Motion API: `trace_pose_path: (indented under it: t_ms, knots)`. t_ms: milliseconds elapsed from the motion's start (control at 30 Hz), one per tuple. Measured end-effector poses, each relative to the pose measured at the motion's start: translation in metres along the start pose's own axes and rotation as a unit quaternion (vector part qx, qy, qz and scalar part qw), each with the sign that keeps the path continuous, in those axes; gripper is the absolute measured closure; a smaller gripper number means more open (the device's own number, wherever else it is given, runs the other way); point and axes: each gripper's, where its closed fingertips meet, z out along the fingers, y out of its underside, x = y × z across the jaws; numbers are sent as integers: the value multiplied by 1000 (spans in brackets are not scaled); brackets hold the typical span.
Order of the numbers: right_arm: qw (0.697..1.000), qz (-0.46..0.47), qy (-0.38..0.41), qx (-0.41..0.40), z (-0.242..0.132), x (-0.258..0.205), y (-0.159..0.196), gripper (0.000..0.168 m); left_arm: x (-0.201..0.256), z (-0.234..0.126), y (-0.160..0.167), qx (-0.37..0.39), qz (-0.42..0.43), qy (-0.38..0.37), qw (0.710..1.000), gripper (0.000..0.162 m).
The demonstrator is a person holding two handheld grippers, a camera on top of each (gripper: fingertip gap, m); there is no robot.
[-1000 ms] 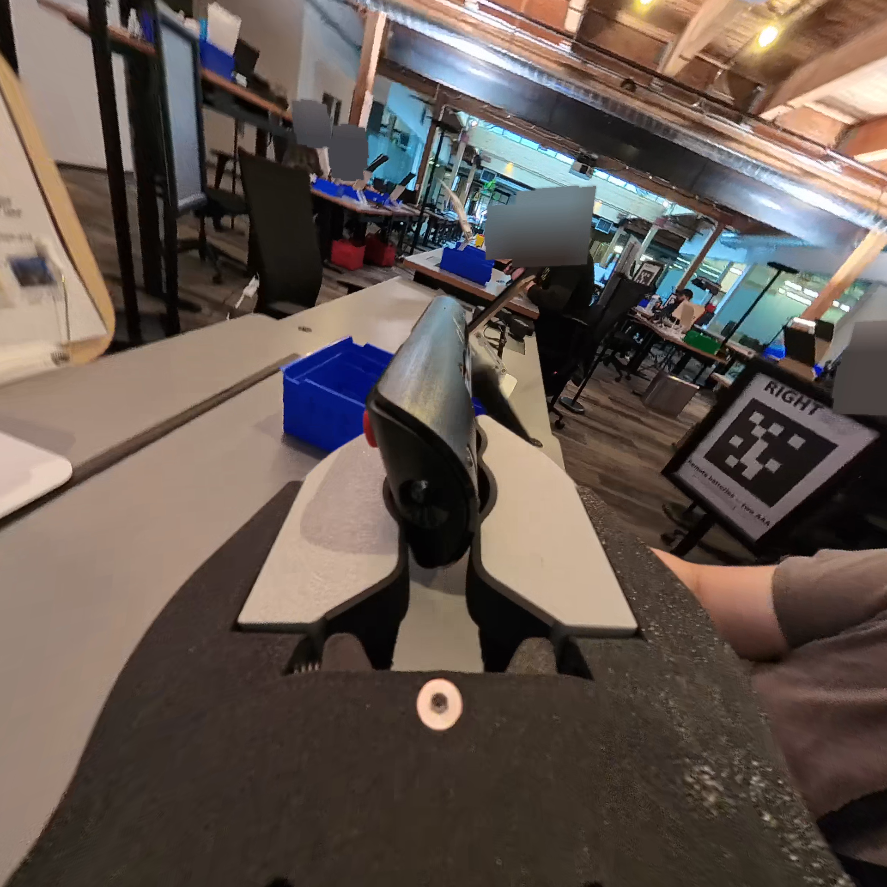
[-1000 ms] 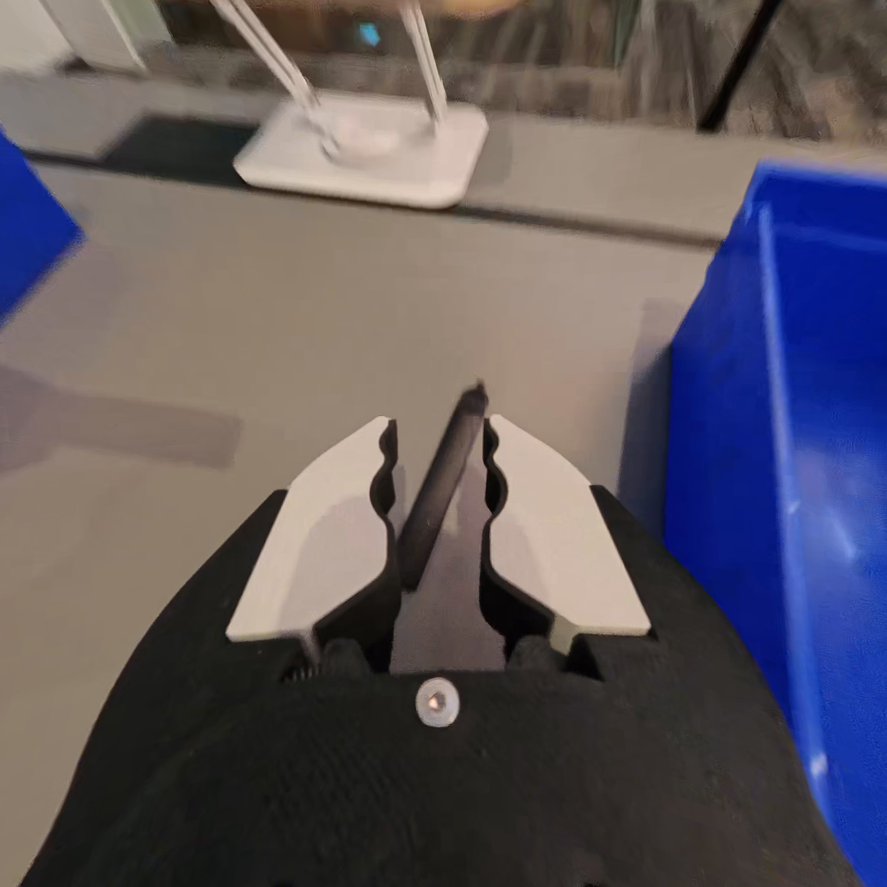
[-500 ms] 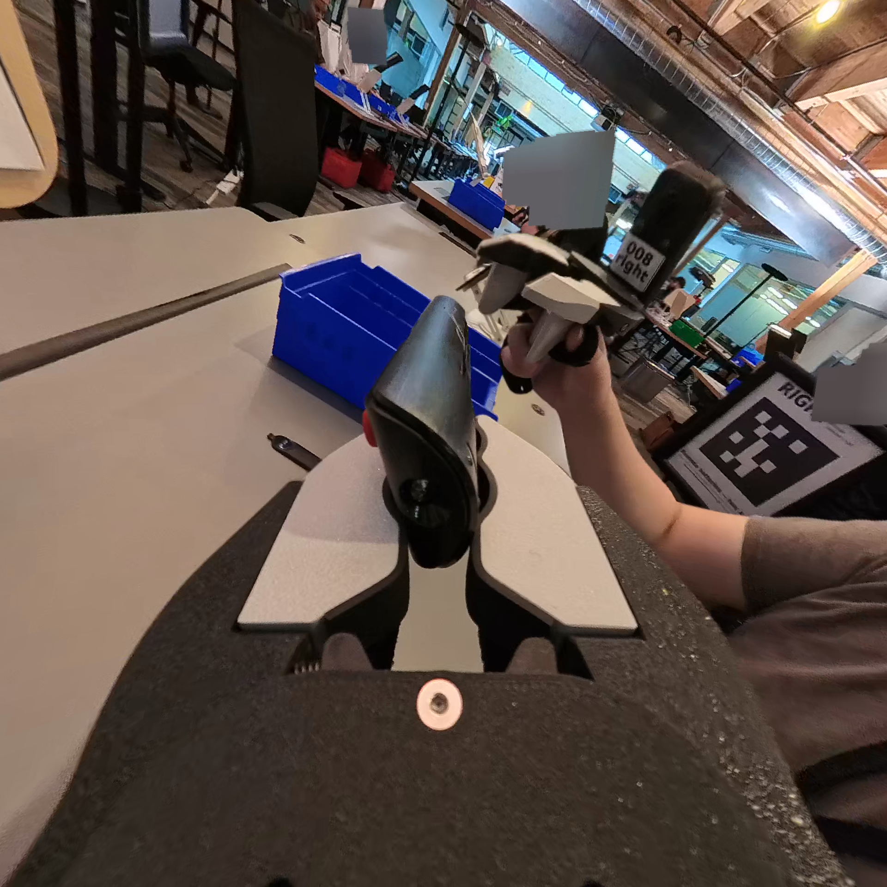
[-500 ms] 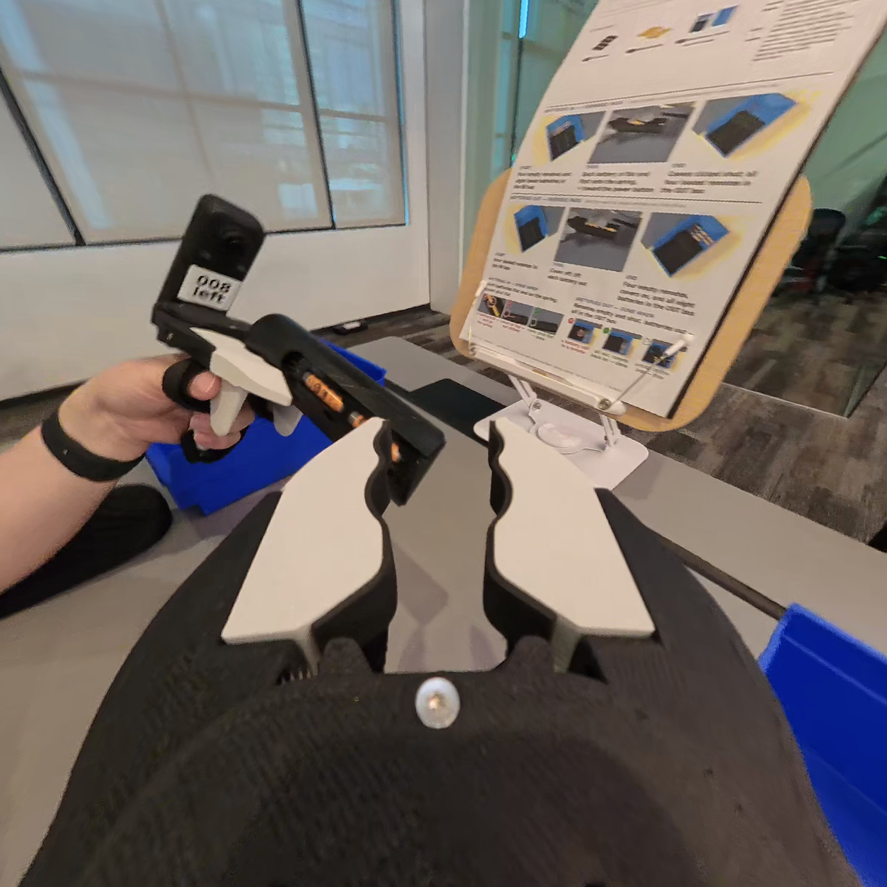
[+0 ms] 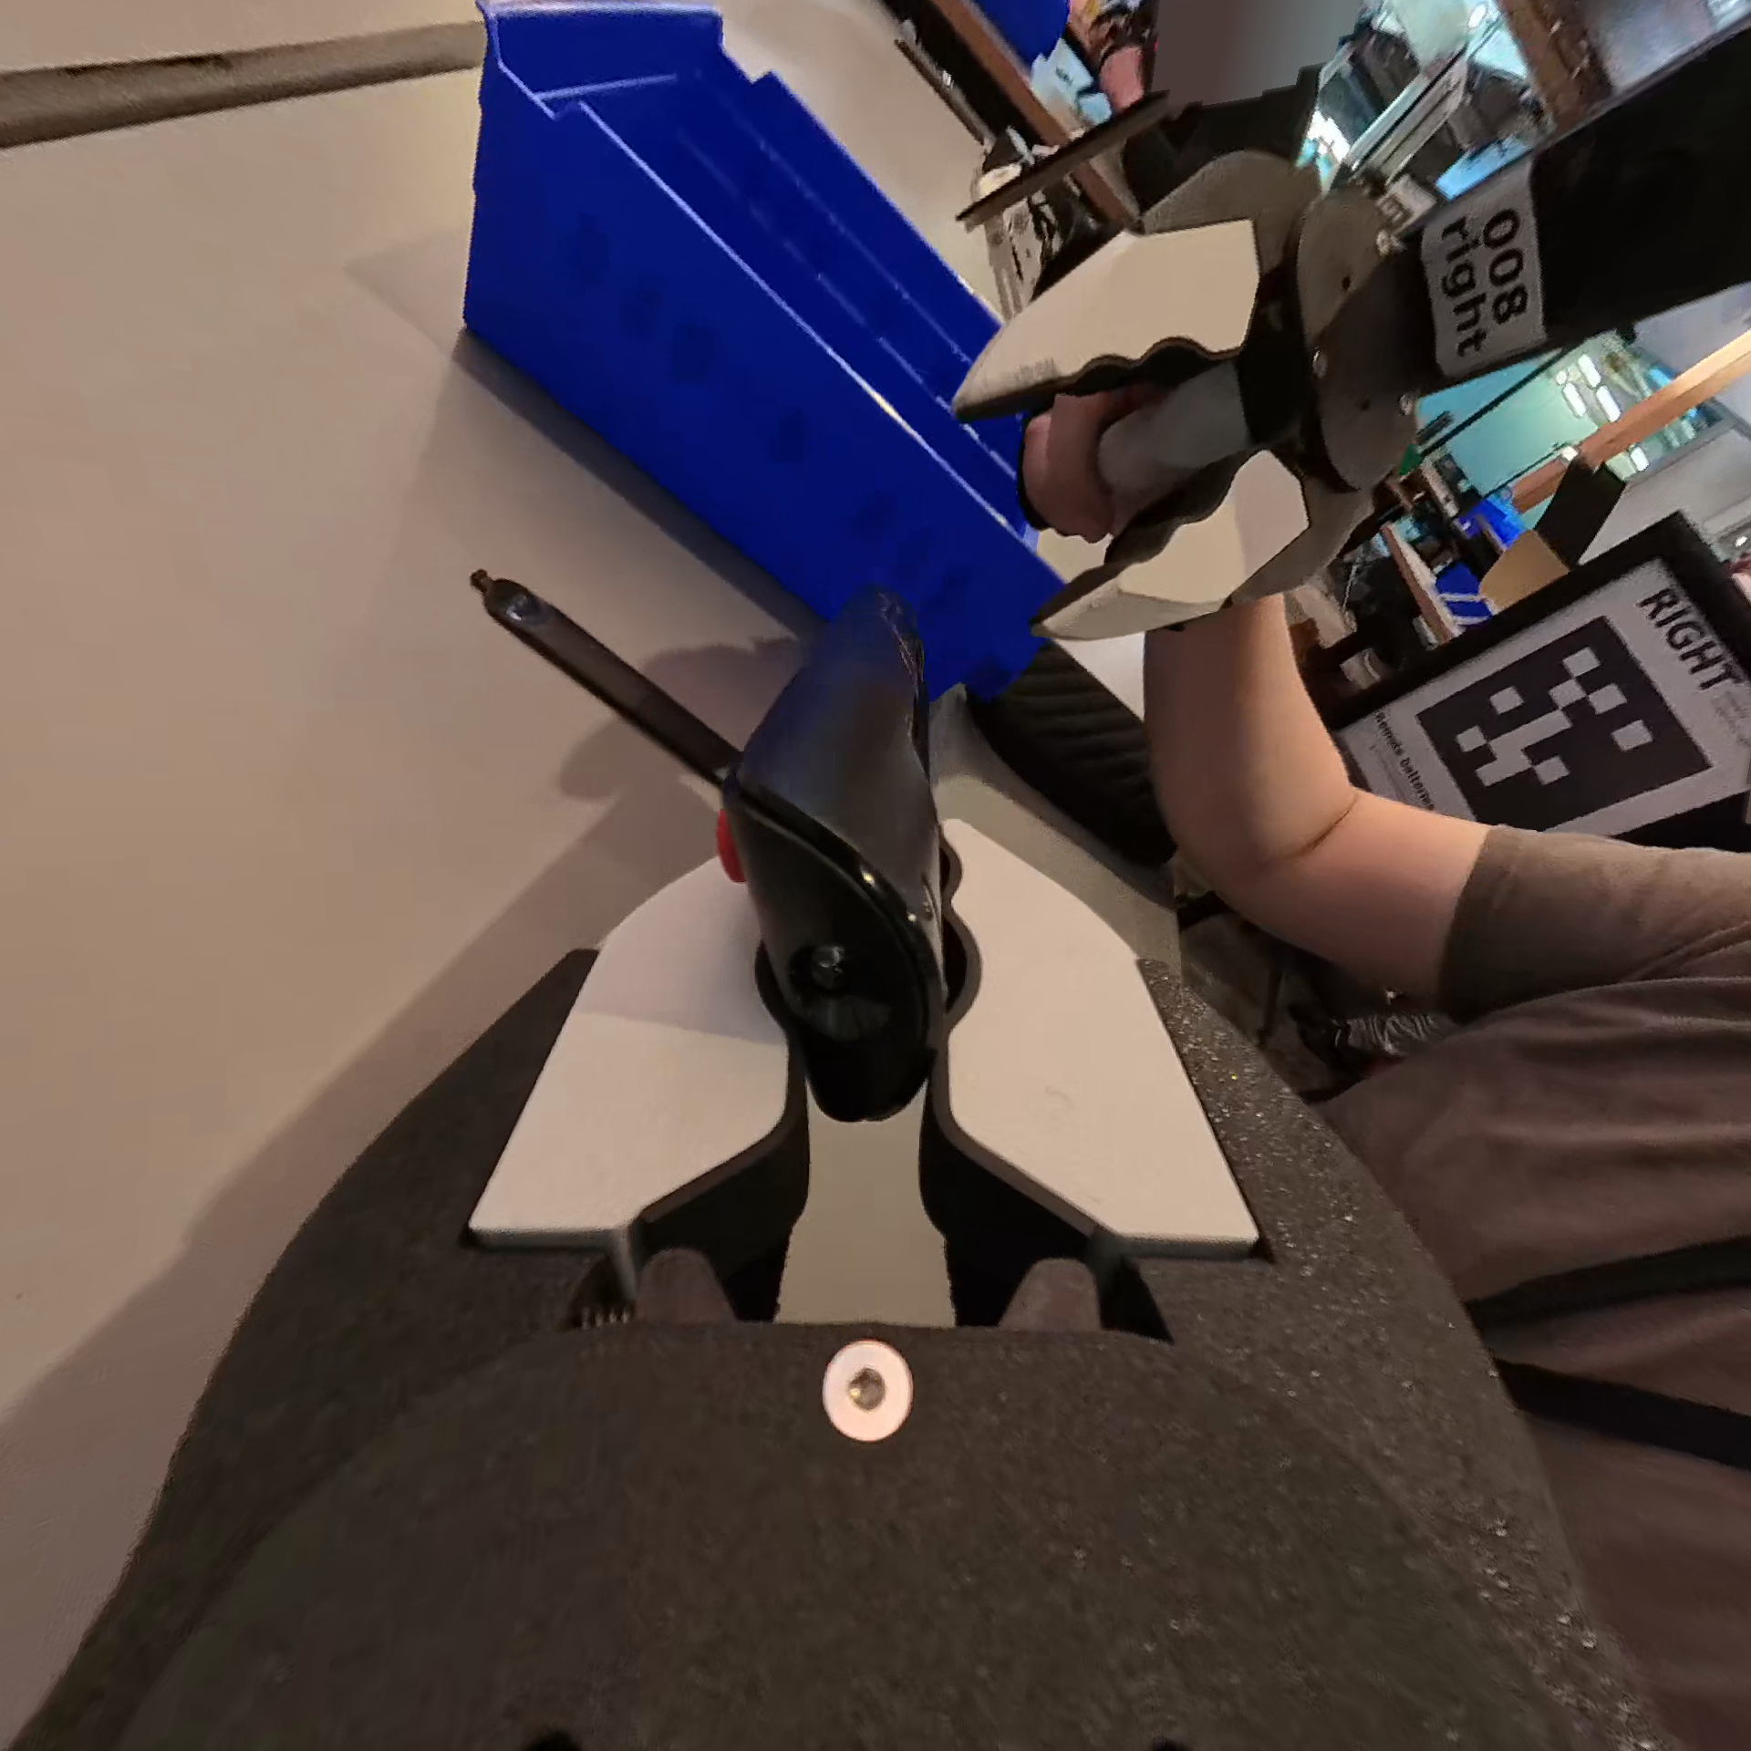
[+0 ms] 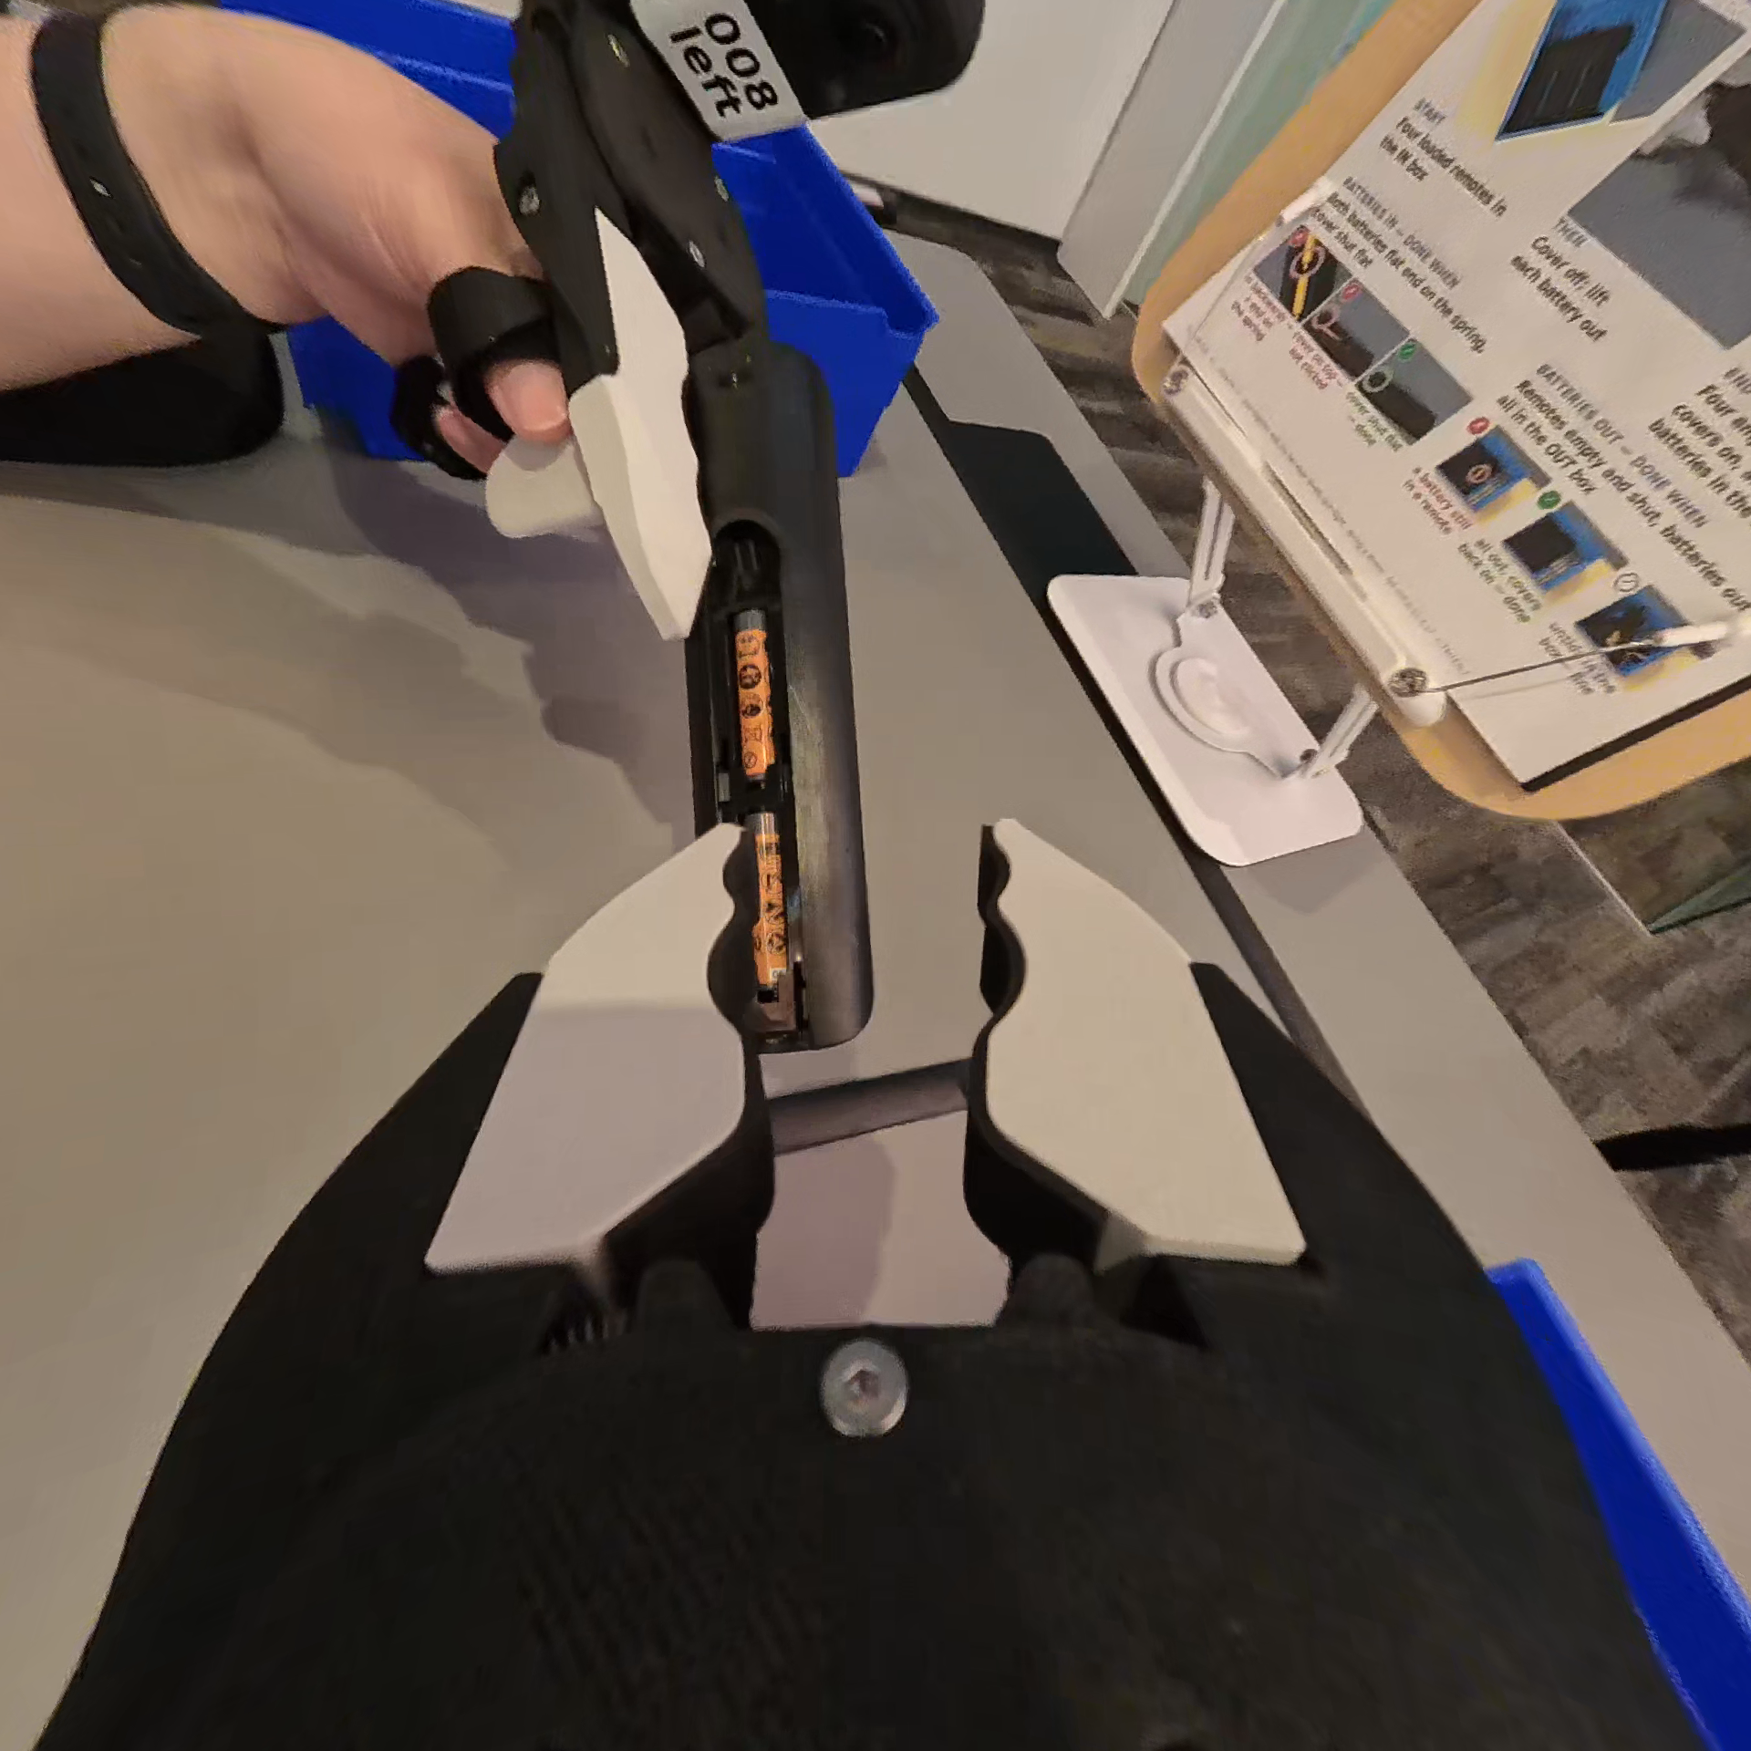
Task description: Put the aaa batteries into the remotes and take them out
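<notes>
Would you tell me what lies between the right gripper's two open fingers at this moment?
In the right wrist view, the right gripper is open around the end of the black remote, whose exposed orange batteries face its left finger; bare grey table lies below.

Bright indoor light, wide-angle warp, slight blur

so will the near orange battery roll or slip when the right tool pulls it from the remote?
Probably stays put until pried: the battery sits seated in the remote bay. Its smooth round body could slip between hard pads. Once free it would likely roll on the flat table.

Coverless black remote (image 6: 815,720) (two orange batteries (image 6: 758,701) inside)
</notes>
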Motion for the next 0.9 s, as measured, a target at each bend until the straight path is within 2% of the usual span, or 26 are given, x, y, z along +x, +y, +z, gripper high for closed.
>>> trace_pose_path:
  t_ms: [100, 200, 267, 400, 567, 667, 733, 833, 900]
  knots:
    - [999, 5, -40, 9, 6, -10, -2, 108, -3, -2, 0, -2, 8, -15, 1000, 139]
    - [998, -41, -38, -16, 21, -15, -3, 97, -2, -7, -2, -1, 9, -18, 1000, 139]
    - [997, -68, -21, -43, 36, -14, 0, 93, -2, -10, -3, 0, 11, -21, 1000, 139]
    - [996, -54, -15, -71, 58, -18, 10, 92, -3, -16, -5, 6, 10, -27, 1000, 139]
    - [994, -65, 22, -89, 61, -13, 19, 92, -4, -19, -10, 18, 11, -31, 999, 139]
    - [998, 14, 31, -58, 54, -4, 13, 92, -8, -21, -19, 49, 28, -52, 997, 139]
    - [993, 87, 74, -12, 39, 20, 5, 92, -11, -23, -28, 81, 52, -76, 992, 139]
    - [963, 223, 114, 96, 9, 57, -14, 86, -9, -24, -37, 113, 66, -88, 987, 139]
    - [943, 289, 88, 142, -1, 64, -24, 81, -6, -26, -43, 138, 73, -87, 984, 140]
